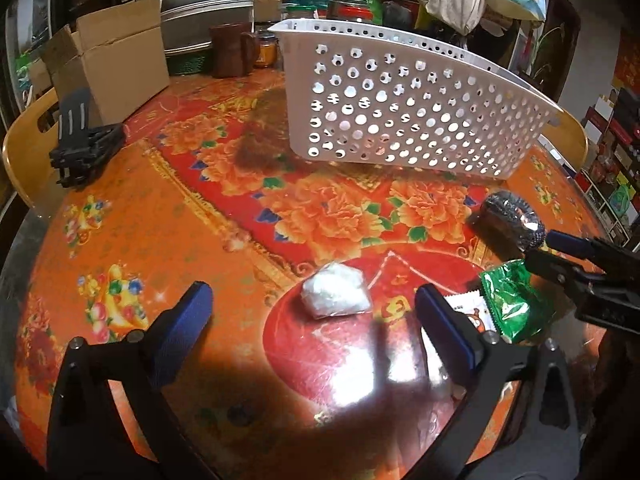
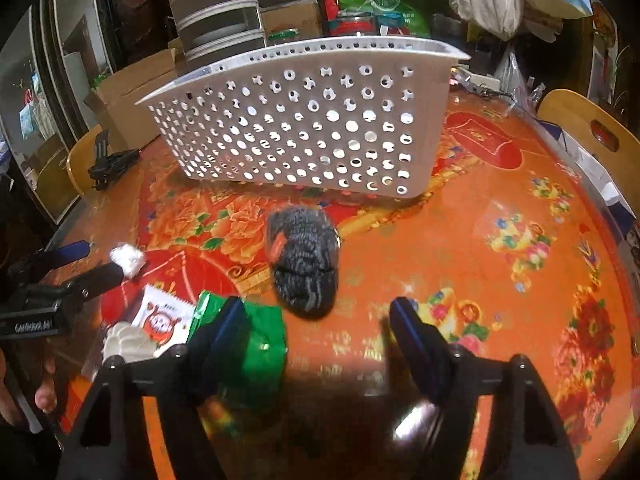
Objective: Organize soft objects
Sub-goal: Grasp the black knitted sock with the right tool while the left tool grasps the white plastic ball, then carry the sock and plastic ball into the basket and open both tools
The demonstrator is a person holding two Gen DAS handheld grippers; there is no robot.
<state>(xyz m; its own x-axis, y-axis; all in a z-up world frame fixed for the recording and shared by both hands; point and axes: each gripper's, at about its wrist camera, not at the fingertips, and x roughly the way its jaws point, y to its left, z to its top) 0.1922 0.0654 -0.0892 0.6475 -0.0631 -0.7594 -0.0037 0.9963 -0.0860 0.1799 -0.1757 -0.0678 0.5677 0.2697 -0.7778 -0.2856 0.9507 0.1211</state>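
A white perforated basket point(image 1: 400, 120) stands on the floral table; it also shows in the right wrist view point(image 2: 304, 128). A small white wrapped lump point(image 1: 336, 290) lies on the table ahead of my open left gripper point(image 1: 316, 316). A dark steel-wool scrubber point(image 2: 304, 260) lies ahead of my open right gripper point(image 2: 316, 320); it also shows in the left wrist view point(image 1: 512, 216). A green snack packet point(image 2: 256, 340) lies by the right gripper's left finger, beside a white and red packet point(image 2: 164, 316). Both packets show in the left wrist view, green point(image 1: 512, 304) and white point(image 1: 468, 308).
A black folding stand point(image 1: 86, 140) sits at the table's left edge by a cardboard box point(image 1: 116, 64). A brown mug point(image 1: 232, 50), jars and bags crowd the back. Wooden chairs point(image 2: 592, 128) stand at the table's sides.
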